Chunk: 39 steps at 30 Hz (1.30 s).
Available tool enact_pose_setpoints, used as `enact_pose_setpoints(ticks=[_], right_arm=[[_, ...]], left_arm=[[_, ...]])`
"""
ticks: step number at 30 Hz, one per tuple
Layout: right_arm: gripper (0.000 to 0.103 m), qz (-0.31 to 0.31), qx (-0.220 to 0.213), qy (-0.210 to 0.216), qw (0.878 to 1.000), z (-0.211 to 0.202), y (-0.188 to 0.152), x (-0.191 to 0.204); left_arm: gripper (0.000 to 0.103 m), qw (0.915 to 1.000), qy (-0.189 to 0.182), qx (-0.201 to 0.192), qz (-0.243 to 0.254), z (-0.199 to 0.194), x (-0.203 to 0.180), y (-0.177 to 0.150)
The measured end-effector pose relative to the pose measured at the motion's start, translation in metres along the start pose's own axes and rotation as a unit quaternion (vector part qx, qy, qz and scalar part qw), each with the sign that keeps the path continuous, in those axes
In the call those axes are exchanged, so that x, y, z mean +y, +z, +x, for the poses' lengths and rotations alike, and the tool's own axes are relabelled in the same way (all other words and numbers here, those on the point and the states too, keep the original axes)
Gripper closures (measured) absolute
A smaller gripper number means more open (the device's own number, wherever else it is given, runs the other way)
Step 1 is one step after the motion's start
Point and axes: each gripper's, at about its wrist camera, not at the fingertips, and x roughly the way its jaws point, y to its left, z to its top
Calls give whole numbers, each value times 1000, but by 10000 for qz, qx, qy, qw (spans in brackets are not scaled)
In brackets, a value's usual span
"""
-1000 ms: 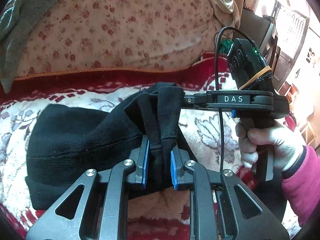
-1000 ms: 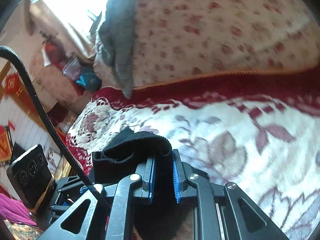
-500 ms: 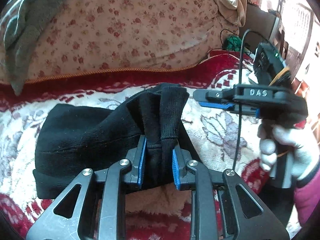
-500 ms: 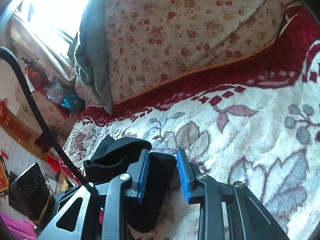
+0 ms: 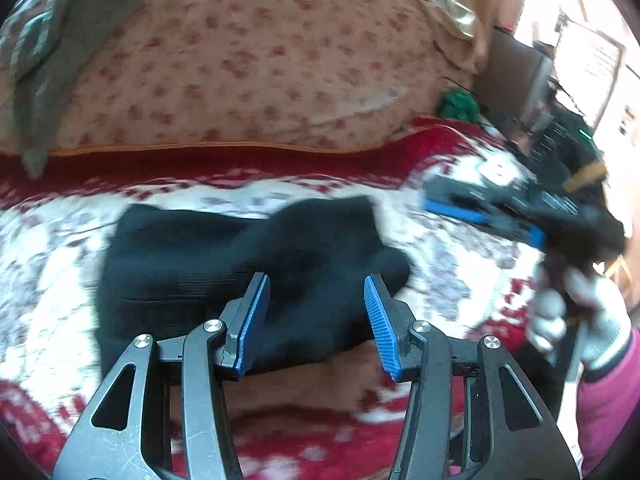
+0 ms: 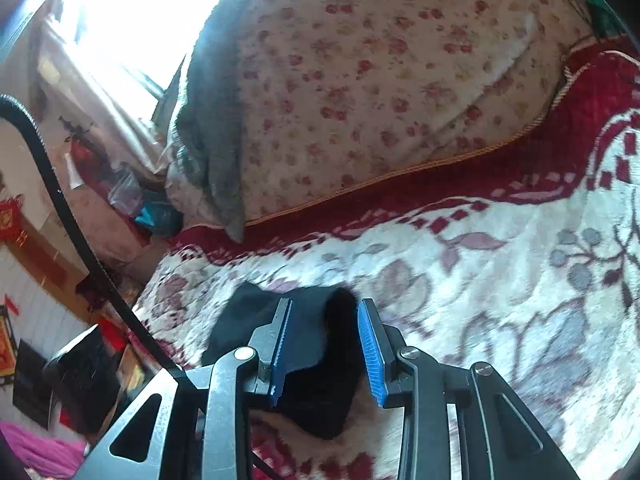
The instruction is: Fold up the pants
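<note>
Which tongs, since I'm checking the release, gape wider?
The left tongs: pads far apart over the black pants; the right tongs gape narrower. Both have just been opening, pants between them unpressed.

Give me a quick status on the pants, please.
Left gripper and right gripper jaws just opened, nothing gripped. Pants folded on the blanket. Nothing in the way.

Right tool [image 5: 484, 210] motion-blurred
</note>
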Motion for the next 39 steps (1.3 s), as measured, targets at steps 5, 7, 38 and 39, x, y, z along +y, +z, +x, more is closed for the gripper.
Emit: enact_pose_setpoints(ticks=[5, 7, 38, 39], right_arm=[[72, -512, 228, 27, 9984, 21, -15, 38], [72, -716, 412, -81, 9965, 37, -20, 50], [35, -165, 454, -1032, 9935, 43, -38, 23], [35, -148, 467, -1027, 9935, 44, -38, 23]], left_arm=[[55, 9977, 610, -169, -237, -11, 46, 1], [55, 9959, 779, -152, -423, -11, 63, -1], [52, 9797, 1768, 228, -914, -5, 138, -10], [52, 9797, 1763, 243, -923, -3, 139, -10]])
